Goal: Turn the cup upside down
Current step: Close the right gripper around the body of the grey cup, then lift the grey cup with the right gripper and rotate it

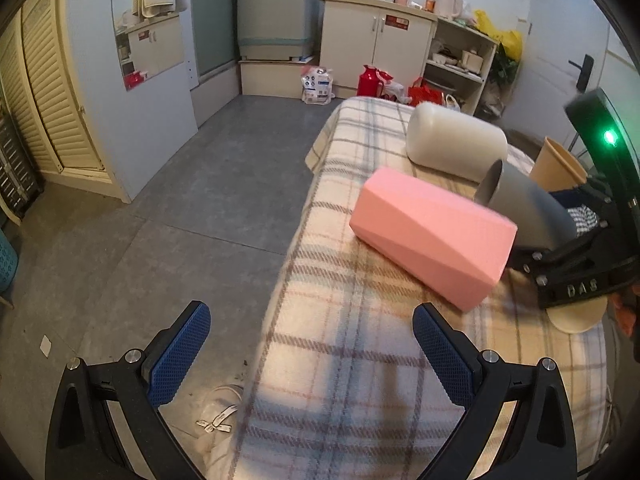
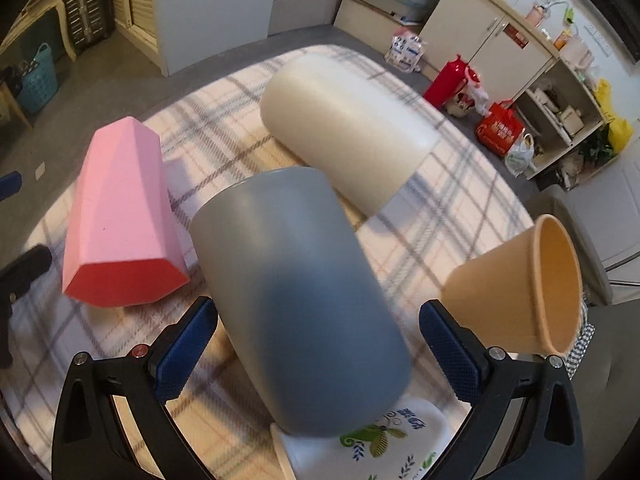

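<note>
A grey cup [image 2: 296, 296] lies tilted between the open fingers of my right gripper [image 2: 318, 340], with gaps on both sides; it also shows in the left wrist view [image 1: 528, 204]. A pink faceted cup [image 2: 120, 216] lies on its side to its left, also seen in the left wrist view [image 1: 432, 236]. A cream cup [image 2: 348, 128] lies on its side behind it. A tan cup [image 2: 520, 284] lies tipped at the right. My left gripper [image 1: 312, 356] is open and empty over the table's near left edge.
The plaid-covered table [image 1: 360, 360] drops to grey floor [image 1: 180, 200] on the left. A white printed paper cup [image 2: 360, 448] lies under the grey cup. Cabinets [image 1: 376, 48], a red thermos [image 1: 368, 80] and bags stand beyond the table.
</note>
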Available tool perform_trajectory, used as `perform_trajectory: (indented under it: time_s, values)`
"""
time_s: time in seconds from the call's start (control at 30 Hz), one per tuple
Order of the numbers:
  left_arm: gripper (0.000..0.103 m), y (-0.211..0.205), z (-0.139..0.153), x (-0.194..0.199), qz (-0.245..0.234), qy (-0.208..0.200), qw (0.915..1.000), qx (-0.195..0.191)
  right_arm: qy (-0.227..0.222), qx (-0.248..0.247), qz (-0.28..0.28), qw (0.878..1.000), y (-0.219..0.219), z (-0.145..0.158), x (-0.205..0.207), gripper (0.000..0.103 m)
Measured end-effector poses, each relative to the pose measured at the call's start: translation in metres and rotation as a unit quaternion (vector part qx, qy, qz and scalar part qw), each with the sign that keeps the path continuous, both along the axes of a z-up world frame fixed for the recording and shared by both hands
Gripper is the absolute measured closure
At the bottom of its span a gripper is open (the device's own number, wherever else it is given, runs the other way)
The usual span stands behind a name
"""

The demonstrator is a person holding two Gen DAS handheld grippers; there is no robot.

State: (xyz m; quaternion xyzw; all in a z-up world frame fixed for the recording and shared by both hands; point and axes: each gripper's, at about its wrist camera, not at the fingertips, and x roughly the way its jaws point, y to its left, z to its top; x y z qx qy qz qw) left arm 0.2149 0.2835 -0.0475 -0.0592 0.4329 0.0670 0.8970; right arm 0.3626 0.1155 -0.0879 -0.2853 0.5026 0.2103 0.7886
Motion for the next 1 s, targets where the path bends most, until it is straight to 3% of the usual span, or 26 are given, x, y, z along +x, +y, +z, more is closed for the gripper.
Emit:
perform_trajectory:
  time_s: [0.03, 0.13, 0.33, 0.47, 0.7, 0.83, 1.0]
  values:
    - [0.000, -0.001, 0.000, -0.002, -0.003, 0.002, 1.0000, 0.000, 0.003, -0.002, -0.003, 1.000, 0.001, 0.000, 0.001, 0.015]
    - [0.000, -0.001, 0.004, -0.006, -0.004, -0.001, 1.0000, 0.003, 0.001, 0.005, -0.015, 1.000, 0.003, 0.006, 0.001, 0.025]
    - [0.000, 0.002, 0.022, -0.020, 0.002, -0.017, 0.9999, 0.000, -0.037, 0.027, -0.038, 0.998, 0.003, 0.050, -0.020, 0.026]
    - [0.000, -0.001, 0.047, -0.041, -0.002, -0.035, 0.9994, 0.003, -0.033, 0.052, -0.074, 0.995, -0.001, 0.089, -0.044, 0.026]
    - [0.000, -0.003, 0.083, -0.085, -0.011, -0.070, 0.9975, 0.005, -0.011, 0.079, -0.123, 0.989, -0.011, 0.127, -0.129, 0.027]
    - [0.000, 0.003, 0.086, -0.116, 0.001, -0.085, 0.9964, -0.003, 0.006, 0.095, -0.157, 0.983, -0.017, 0.117, -0.180, 0.027]
    - [0.000, 0.004, 0.068, -0.141, 0.010, -0.072, 0.9971, -0.021, 0.062, 0.136, -0.233, 0.961, -0.023, 0.067, -0.218, 0.027]
